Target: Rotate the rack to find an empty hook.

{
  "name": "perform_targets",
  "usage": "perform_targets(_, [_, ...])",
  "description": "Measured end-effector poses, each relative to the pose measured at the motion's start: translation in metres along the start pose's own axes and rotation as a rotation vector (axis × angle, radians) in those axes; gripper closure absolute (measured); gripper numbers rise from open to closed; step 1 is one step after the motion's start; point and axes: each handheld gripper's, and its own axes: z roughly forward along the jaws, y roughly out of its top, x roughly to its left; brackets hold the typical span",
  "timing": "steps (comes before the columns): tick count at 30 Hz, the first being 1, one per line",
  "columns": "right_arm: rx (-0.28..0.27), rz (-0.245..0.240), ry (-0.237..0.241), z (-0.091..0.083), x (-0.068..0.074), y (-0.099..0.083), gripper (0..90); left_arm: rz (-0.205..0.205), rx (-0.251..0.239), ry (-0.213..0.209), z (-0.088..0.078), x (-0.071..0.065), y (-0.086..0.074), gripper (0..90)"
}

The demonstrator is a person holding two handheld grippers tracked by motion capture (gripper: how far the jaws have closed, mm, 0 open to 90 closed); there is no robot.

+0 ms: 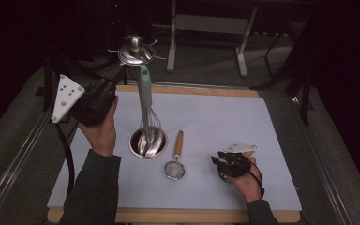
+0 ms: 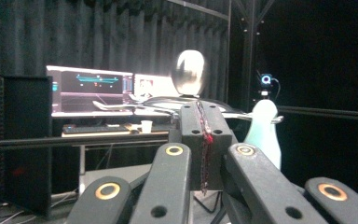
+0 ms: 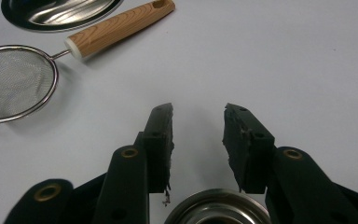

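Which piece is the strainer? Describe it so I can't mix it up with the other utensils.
Start from the pale mat covering the table and find the steel cup with a whisk standing in it. Just to its right the strainer lies flat on the mat. It alone has a round wire-mesh bowl and a short wooden handle.

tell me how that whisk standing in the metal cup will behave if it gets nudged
The whisk stands tall, leaning in the low metal cup, so it is probably top-heavy and apt to tip or swing round the rim. Its thin wire loops likely flex a little. The smooth pale-green handle may be somewhat slippery.
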Motion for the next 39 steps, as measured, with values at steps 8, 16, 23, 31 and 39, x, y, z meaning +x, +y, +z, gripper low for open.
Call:
perform_targets(8, [0.006, -0.003, 0.009, 0.001, 0.002, 0.0, 62.1, -0.005, 0.011, 0.04, 0.003, 0.012, 0.003, 90.0])
perform_targets(16, [0.006, -0.001, 0.013, 0.002, 0.002, -0.001, 61.9, -0.012, 0.008, 0.076, 0.008, 0.022, 0.007, 90.0])
perform_targets(23, [0.002, -0.001, 0.015, 0.001, 0.001, -0.001, 61.5, -0.011, 0.023, 0.094, 0.016, 0.024, 0.007, 90.0])
perform_targets(31, [-0.001, 0.005, 0.013, 0.0, 0.0, -0.001, 61.5, -0.023, 0.036, 0.112, 0.023, 0.031, 0.006, 90.0])
perform_targets(39, [-0.007, 0.012, 0.027, -0.001, 0.0, 0.0, 61.4, -0.007, 0.06, 0.12, 0.029, 0.034, 0.01, 90.0])
